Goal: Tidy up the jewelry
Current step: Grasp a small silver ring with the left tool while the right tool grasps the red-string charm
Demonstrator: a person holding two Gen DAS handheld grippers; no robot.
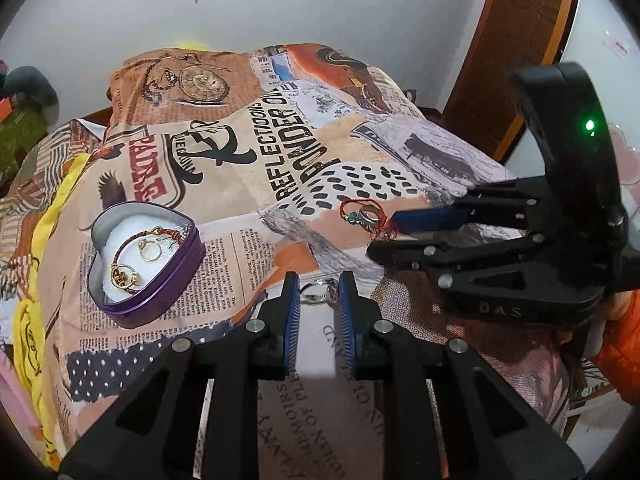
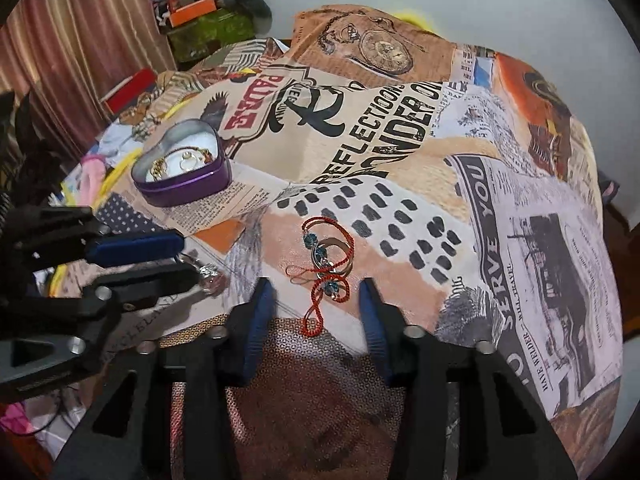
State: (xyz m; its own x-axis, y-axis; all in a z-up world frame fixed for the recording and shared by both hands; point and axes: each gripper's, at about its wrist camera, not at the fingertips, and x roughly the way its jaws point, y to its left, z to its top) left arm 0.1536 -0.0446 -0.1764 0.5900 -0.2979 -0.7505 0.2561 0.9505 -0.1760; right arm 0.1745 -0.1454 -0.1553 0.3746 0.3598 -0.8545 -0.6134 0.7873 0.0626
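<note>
A purple heart-shaped tin point(image 1: 132, 304) point(image 2: 188, 192) sits on the printed bedspread, holding a brown braided bracelet point(image 1: 120, 248) and gold rings point(image 1: 149, 251). My left gripper point(image 1: 319, 284) is shut on a silver ring point(image 1: 318, 293) with a small charm, just above the cloth; in the right wrist view this gripper point(image 2: 190, 258) comes in from the left with the ring point(image 2: 210, 274) at its tips. A red cord bracelet point(image 2: 328, 256) point(image 1: 362, 216) with blue beads and a ring lies on the cloth. My right gripper point(image 2: 316, 292) point(image 1: 384, 232) stands open around its near end, pads apart from it.
The bedspread point(image 1: 248, 152) point(image 2: 500, 208) humps up and drops away at its edges. Yellow cloth point(image 1: 28, 320) lies at the left. A wooden door point(image 1: 516, 40) stands at the right. Boxes and clutter point(image 2: 200, 12) and a curtain point(image 2: 80, 32) fill the far left. An orange sleeve point(image 1: 624, 344) holds the right gripper.
</note>
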